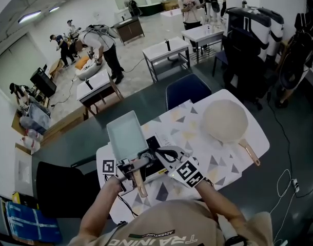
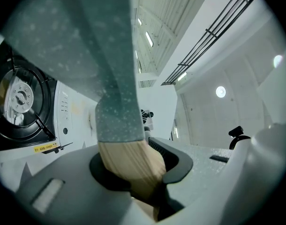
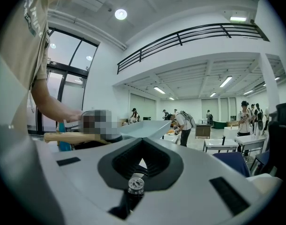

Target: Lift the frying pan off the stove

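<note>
Left gripper [image 2: 136,172] is clamped on the wooden handle [image 1: 140,183], jaws partway closed around it. The frying pan [image 1: 126,132] hangs just above the stove [image 2: 21,100], clear of it as far as I can judge. Right gripper [image 3: 142,142] sits beside the stove, jaws together on nothing. Best play now: squeeze firmly, hold the pan level and go straight up. With the weight out front, it could twist.

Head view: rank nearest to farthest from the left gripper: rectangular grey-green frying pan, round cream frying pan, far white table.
1. Rectangular grey-green frying pan: held by the left gripper.
2. Round cream frying pan: off to the right.
3. Far white table: across the floor.
</note>
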Demonstrator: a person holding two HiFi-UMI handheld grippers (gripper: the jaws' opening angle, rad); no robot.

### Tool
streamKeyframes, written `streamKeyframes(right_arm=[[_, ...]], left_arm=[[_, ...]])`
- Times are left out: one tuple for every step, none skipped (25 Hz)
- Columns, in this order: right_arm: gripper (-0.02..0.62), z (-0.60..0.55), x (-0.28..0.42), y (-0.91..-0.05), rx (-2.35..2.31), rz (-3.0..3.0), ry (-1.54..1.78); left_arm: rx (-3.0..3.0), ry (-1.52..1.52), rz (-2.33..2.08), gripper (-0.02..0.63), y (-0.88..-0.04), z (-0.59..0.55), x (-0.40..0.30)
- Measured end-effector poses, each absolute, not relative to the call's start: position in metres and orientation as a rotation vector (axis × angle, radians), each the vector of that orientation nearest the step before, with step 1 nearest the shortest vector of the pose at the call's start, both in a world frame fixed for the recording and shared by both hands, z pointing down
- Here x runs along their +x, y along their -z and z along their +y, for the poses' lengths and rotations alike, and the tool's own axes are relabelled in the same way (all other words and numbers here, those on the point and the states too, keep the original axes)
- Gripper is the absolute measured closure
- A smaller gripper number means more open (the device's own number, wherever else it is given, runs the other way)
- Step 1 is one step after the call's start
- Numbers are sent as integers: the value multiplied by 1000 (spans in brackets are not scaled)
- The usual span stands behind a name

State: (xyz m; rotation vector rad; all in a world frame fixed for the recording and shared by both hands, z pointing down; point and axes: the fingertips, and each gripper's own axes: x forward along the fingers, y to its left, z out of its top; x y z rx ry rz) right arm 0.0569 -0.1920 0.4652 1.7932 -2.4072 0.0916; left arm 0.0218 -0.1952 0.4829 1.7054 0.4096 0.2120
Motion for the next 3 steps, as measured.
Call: streamKeyframes(right_arm=[[592, -192, 58, -466, 1795, -2406, -95], [592, -192, 59, -468, 1797, -2404, -99], [592, -192, 61, -469, 1800, -2403, -102]], left_arm=[[1704, -209, 411, 509, -483, -196, 22], [1704, -207, 413, 509, -483, -197, 23], [1703, -204, 416, 509, -483, -198, 24]])
